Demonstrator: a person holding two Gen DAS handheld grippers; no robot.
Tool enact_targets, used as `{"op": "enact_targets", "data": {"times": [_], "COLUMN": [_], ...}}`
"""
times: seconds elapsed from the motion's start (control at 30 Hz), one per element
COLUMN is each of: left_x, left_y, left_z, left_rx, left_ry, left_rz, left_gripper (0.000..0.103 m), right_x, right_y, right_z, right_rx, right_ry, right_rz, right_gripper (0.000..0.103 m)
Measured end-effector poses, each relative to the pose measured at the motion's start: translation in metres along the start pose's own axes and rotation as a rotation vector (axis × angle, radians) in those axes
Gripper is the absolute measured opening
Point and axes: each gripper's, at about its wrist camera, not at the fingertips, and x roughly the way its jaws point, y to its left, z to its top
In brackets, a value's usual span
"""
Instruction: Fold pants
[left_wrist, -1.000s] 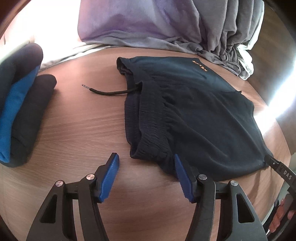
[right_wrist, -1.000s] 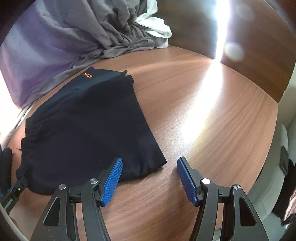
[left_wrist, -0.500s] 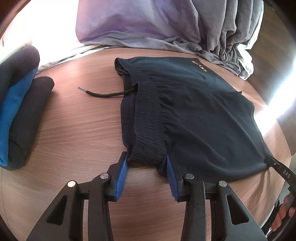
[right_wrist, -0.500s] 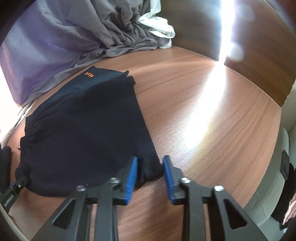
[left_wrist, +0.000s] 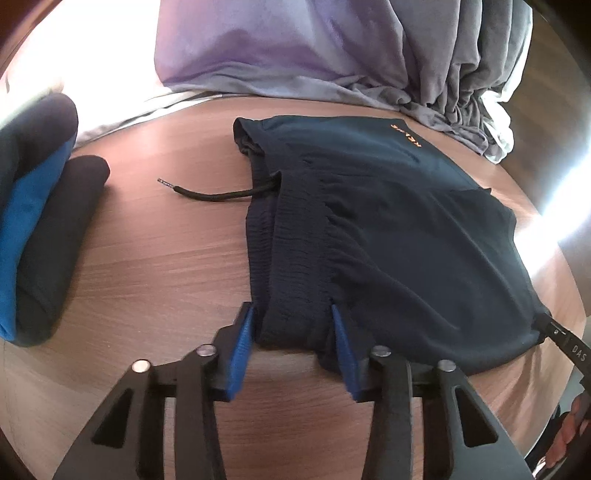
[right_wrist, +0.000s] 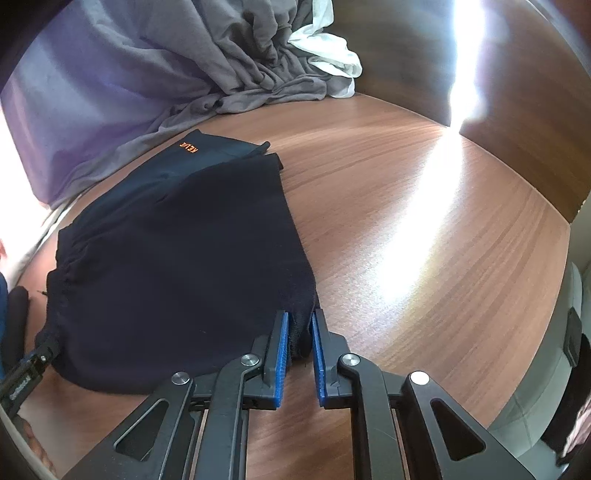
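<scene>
Your left gripper's fingers (left_wrist: 341, 347) cover the near corner of the waistband (left_wrist: 295, 258), so you can't tell how firmly they bite. The orange logo (right_wrist: 188, 147) is too small to read. The folded blue garment (left_wrist: 26, 221) runs off the left edge; glare whitens the table (right_wrist: 417, 236) on the right.

Dark navy pants (left_wrist: 406, 236), folded flat on wooden tabletop; orange logo; drawstring trailing out.

Pants (left_wrist: 406, 236): matt dark cloth, ribbed waistband. Table (right_wrist: 424, 229): glossy wood grain. Pads (right_wrist: 282, 354): ridged blue rubber.
</scene>
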Motion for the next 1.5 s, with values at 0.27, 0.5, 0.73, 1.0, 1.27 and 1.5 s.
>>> {"op": "enact_targets", "data": {"times": [0.27, 0.5, 0.73, 1.0, 1.27, 1.5], "left_x": [-0.021, -0.042, -0.061, -0.072, -0.085, -0.082], "left_y": [-0.008, -0.013, -0.013, -0.016, -0.028, -0.038], "left_z": [0.006, 0.019, 0.032, 0.049, 0.075, 0.104], "left_rx": [0.034, 0.057, 0.066, 0.073, 0.101, 0.105], "left_ry": [-0.028, -0.059, -0.096, -0.102, -0.113, -0.091], "left_rz": [0.044, 0.055, 0.031, 0.029, 0.059, 0.089], "left_gripper": [0.035, 0.035, 0.035, 0.035, 0.035, 0.035], "right_x": [-0.016, -0.048, -0.065, -0.077, -0.08, -0.071], "right_y": [0.002, 0.0, 0.004, 0.008, 0.014, 0.03], "right_z": [0.009, 0.03, 0.048, 0.074, 0.112, 0.159], "right_rx": [-0.016, 0.005, -0.017, -0.041, -0.071, -0.132], "right_ry": [-0.02, -0.096, -0.147, -0.199, -0.247, -0.261], "right_rz": [0.052, 0.093, 0.105, 0.127, 0.206, 0.27], "right_gripper": [0.007, 0.007, 0.007, 0.007, 0.007, 0.007]}}
